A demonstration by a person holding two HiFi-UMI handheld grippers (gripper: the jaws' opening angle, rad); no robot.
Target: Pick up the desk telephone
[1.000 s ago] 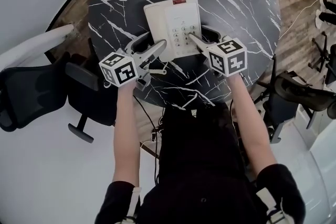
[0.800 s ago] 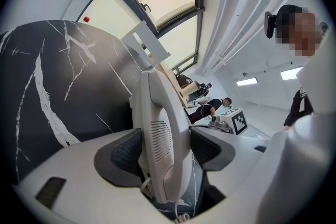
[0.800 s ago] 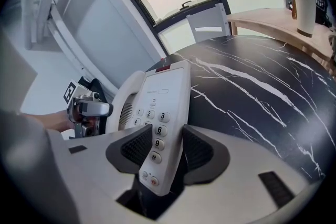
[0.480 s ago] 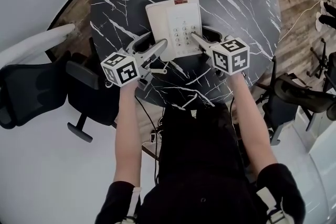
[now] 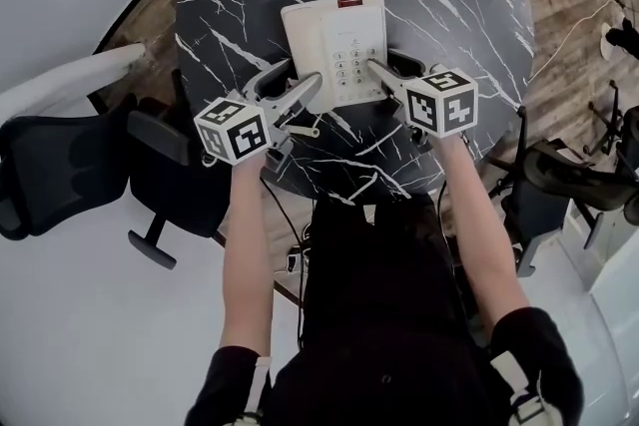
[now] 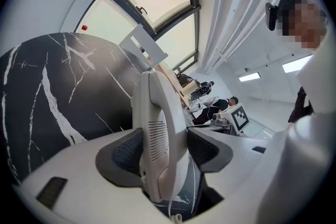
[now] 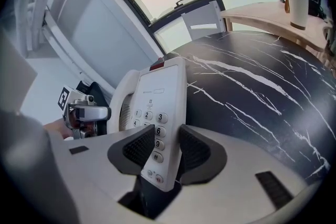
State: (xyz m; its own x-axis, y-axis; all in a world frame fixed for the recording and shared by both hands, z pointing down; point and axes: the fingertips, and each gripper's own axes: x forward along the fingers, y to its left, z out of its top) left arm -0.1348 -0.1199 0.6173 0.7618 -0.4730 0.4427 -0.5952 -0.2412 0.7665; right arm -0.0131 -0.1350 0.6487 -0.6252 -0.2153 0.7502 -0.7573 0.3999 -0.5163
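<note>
Desk telephone (image 5: 332, 50) lies flat on the black marbled table (image 5: 449, 5), near the edge closest to you, with its keypad (image 7: 157, 134) facing up and the handset (image 6: 157, 128) seated along its left side. You have brought one pair of tongs to each flank. That looks like the sensible choice for a wide, flat body that a single pair could not span.

Your left tongs (image 5: 300, 80) are closing around the handset side. In the left gripper view the handset fills the gap and both pads (image 6: 126, 152) appear to touch it. Gripping there probably also keeps the handset pinned in its cradle, so it should not slide off when the base rises.

Your right tongs (image 5: 387, 70) are closing on the right edge of the telephone. One pad sits on the key face beside the lower digits and the other under the rim, both seemingly in contact.

Nothing shows the base clear of the table yet, so the lift has not begun. Raise both hands together and keep them level. If one side leads, the smooth plastic may twist out of the narrower right-hand grip.
</note>
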